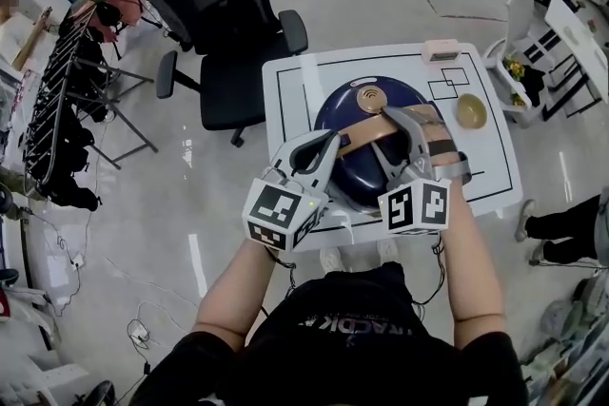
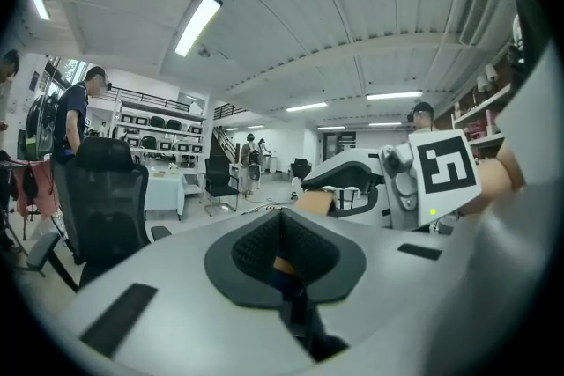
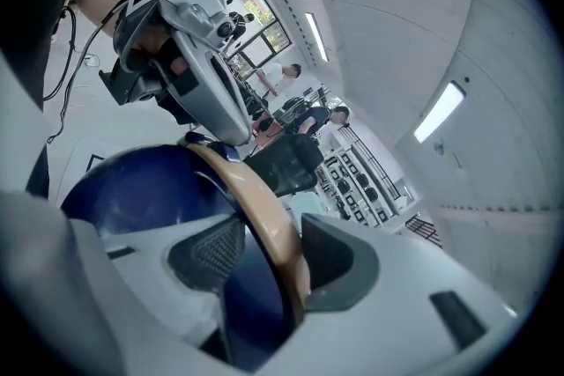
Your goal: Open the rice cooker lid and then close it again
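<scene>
Now, right hand-held gripper (image 3: 267, 258) clamping handle (image 3: 251, 200)

- White table (image 1: 295, 81) right before me, black lines marked on its top.
- Small yellowish bowl (image 1: 471, 110) on the table's right part, just beside a drawn square.
- Pale pink box (image 1: 440, 50) at the table's far edge.
- Black office chair (image 1: 224, 5) near the table's far-left corner.
- Rack (image 1: 62, 109) hung with dark gear, well off to my left.
- Cables (image 1: 143, 328) on the grey floor, near left.
- Someone's legs (image 1: 561, 238) at the right edge.
- Strip light (image 2: 197, 25) on the ceiling.
</scene>
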